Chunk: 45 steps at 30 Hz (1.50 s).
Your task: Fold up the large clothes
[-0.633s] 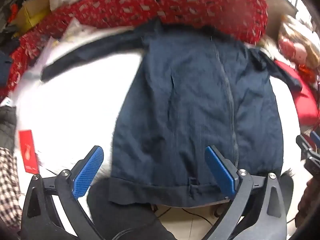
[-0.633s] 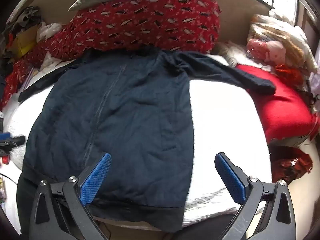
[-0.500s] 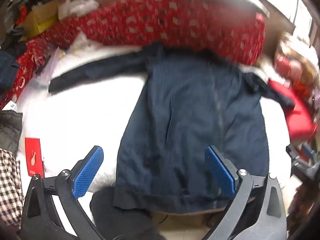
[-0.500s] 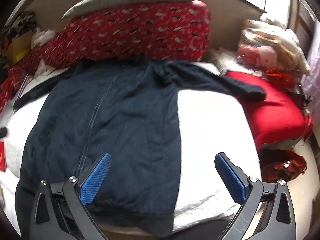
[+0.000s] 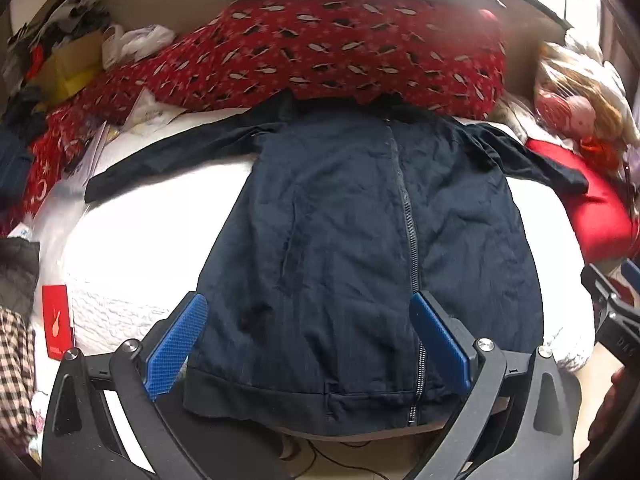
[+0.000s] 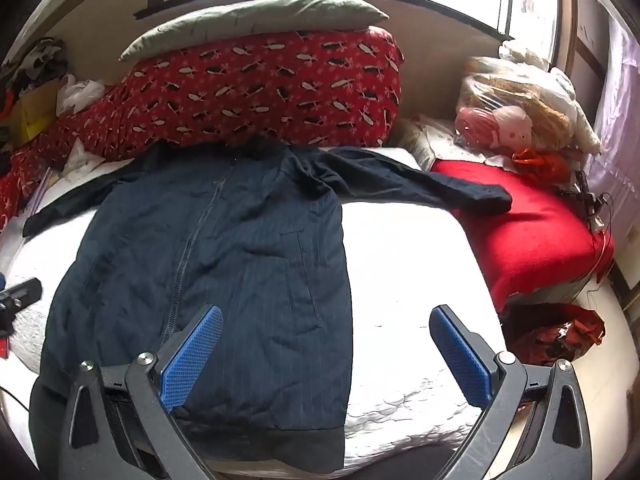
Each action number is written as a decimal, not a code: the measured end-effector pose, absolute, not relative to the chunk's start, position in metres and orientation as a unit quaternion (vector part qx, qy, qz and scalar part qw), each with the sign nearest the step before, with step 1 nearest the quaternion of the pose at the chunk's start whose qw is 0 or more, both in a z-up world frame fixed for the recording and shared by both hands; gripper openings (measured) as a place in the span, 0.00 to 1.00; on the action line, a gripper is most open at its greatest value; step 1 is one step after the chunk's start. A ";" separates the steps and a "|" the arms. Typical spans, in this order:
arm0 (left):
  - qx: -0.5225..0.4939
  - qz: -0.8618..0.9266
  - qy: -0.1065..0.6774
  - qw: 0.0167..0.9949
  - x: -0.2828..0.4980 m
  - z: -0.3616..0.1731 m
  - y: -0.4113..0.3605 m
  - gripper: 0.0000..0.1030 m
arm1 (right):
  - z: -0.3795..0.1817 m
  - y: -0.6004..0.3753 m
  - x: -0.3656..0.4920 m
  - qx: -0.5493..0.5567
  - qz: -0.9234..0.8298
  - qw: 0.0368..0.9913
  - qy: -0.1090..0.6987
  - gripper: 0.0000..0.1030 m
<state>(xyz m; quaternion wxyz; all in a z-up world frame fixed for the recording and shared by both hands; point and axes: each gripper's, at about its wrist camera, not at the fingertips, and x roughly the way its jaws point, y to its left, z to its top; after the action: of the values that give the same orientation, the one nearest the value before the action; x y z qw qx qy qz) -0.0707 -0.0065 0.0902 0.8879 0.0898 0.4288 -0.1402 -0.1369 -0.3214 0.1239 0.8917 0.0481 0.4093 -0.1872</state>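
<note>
A dark navy zip-up jacket (image 5: 360, 248) lies spread flat, front up, on a white quilted bed (image 5: 132, 240), both sleeves stretched out sideways and its hem at the near edge. My left gripper (image 5: 308, 344) hovers open above the hem, nothing between its blue pads. In the right wrist view the same jacket (image 6: 224, 256) fills the left half, its right sleeve (image 6: 440, 190) reaching onto a red cushion. My right gripper (image 6: 326, 354) stands open above the jacket's right side and bare quilt (image 6: 404, 280), holding nothing.
A red patterned duvet (image 6: 260, 84) with a grey pillow (image 6: 256, 20) is piled at the bed's far end. A red cushion (image 6: 524, 232) and bagged soft toys (image 6: 516, 116) are at the right. Clutter, a yellow box (image 5: 68, 68) and a red card (image 5: 58, 320) sit left.
Both cameras have pulled back and tilted up, so more of the bed, the pillow and the windows show. The jacket has not moved. Both grippers stay open.
</note>
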 end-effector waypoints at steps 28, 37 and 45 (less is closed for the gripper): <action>0.097 -0.100 0.430 0.892 -0.057 0.092 -0.070 0.99 | 0.125 -0.322 -0.119 0.047 -0.169 0.894 0.412 1.00; 0.104 -0.100 0.432 0.890 -0.049 0.088 -0.072 0.99 | 0.124 -0.321 -0.112 0.041 -0.165 0.894 0.415 1.00; 0.105 -0.104 0.427 0.892 -0.043 0.086 -0.064 0.99 | 0.124 -0.320 -0.107 0.036 -0.165 0.892 0.420 1.00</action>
<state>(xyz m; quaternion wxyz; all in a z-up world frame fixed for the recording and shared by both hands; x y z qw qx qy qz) -0.0434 -0.0638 0.0861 0.8920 0.1054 0.4272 -0.1036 -0.1066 -0.3196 0.1237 0.8917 0.0356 0.4198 -0.1654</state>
